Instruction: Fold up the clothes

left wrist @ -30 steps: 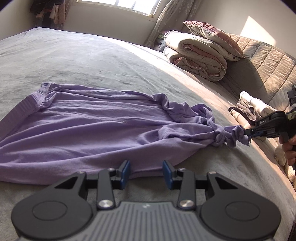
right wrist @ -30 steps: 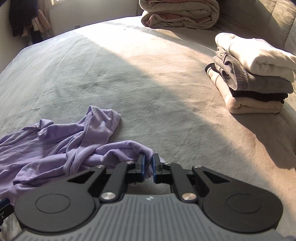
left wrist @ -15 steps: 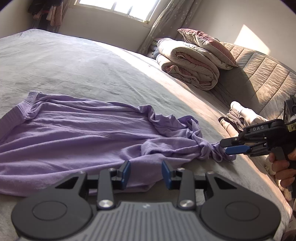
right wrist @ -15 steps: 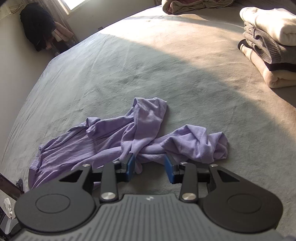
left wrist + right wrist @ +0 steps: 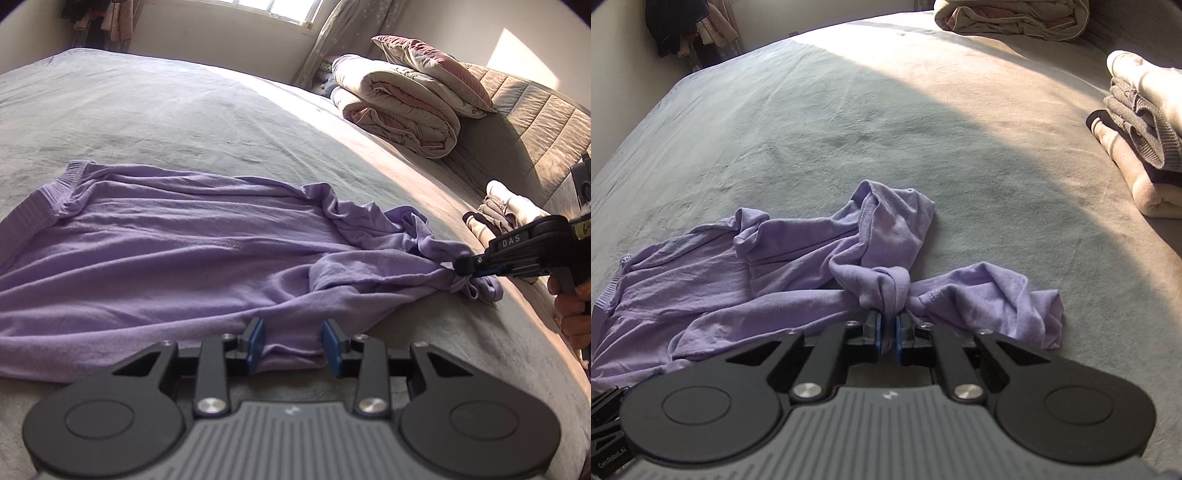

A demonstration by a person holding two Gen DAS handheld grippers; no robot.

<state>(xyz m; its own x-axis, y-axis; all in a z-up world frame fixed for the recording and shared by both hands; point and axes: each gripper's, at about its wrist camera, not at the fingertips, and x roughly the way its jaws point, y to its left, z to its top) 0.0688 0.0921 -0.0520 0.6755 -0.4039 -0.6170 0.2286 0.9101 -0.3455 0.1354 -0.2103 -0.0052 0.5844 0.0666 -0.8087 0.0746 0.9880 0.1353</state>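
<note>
Lilac top [image 5: 192, 258] lies spread on the bed [image 5: 184, 122], pinched at a knotted bunch on one side.

We clamp the right gripper [image 5: 887, 334], jaws just closed, on the twisted bunch [image 5: 886, 288], probably to pull it loose and flatten the fabric before folding. We keep the left gripper [image 5: 293, 345] partly open, astride the near hem with its pads [image 5: 255, 341] clear of the cloth, probably ready to anchor that edge. Folded clothes [image 5: 1137, 147] stack well apart, away from the working area. We read "DAS" on the right gripper's side and "GenRobot.AI", small and partly cut off, at the right view's lower left.
</note>
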